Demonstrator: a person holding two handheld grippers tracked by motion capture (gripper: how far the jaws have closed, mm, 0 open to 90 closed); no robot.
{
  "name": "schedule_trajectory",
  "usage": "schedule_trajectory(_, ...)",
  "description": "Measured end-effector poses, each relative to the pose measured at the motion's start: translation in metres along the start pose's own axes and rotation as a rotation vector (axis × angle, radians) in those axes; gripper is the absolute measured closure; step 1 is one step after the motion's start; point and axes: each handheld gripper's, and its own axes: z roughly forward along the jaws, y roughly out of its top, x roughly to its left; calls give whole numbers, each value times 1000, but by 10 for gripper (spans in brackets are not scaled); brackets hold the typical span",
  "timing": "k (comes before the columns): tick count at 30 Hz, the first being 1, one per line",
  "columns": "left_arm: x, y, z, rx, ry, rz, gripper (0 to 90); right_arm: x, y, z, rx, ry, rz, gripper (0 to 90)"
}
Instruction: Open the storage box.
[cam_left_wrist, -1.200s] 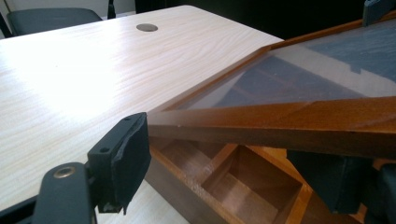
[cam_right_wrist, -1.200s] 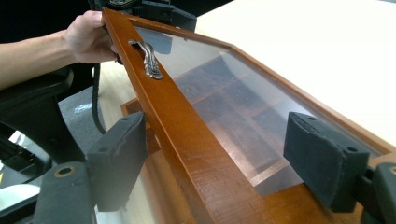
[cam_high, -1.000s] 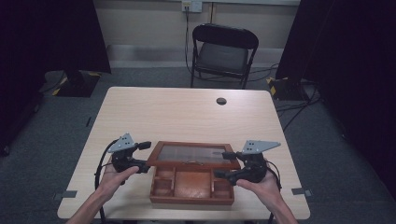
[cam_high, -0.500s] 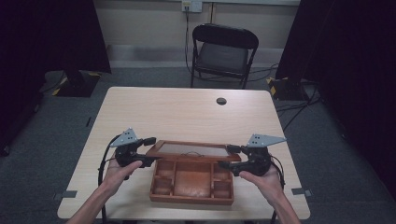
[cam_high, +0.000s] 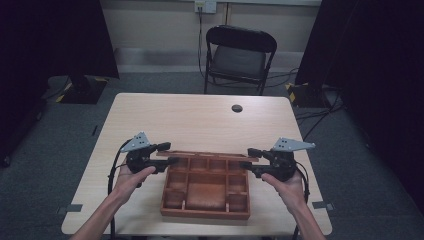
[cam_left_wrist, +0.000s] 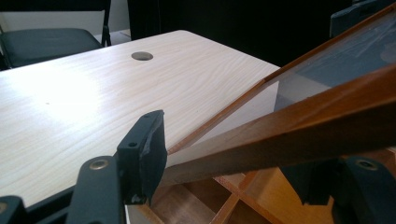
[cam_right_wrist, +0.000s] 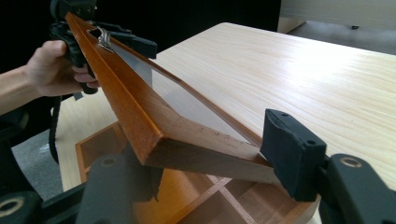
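Observation:
A brown wooden box with several compartments lies near the table's front edge. Its glass-paned lid is swung up on the far side and tilts over the open box. My left gripper is shut on the lid's left end, and my right gripper is shut on its right end. In the left gripper view the lid's frame runs between the jaws of my left gripper. In the right gripper view the lid sits between the pads of my right gripper, with a metal clasp near its far end.
The light wooden table has a round cable hole near its far edge. A black folding chair stands behind the table. Dark curtains hang at both sides.
The lid has swung up from lying on the box to a steep tilt. Both grippers rose and moved slightly away from the person with it.

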Motion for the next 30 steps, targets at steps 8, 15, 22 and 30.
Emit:
schedule_trajectory(8,2,2,2,0,5,-11,402,-4,2,4,0,-7,10,419)
schedule_trajectory(15,6,9,2,-6,14,-5,432,-12,8,8,-20,-14,27,443)
schedule_trajectory(22,9,9,3,-19,16,-13,447,-18,9,11,-15,-5,42,451)
schedule_trajectory(30,17,7,9,-13,21,-25,470,-25,11,19,-23,-12,48,454)
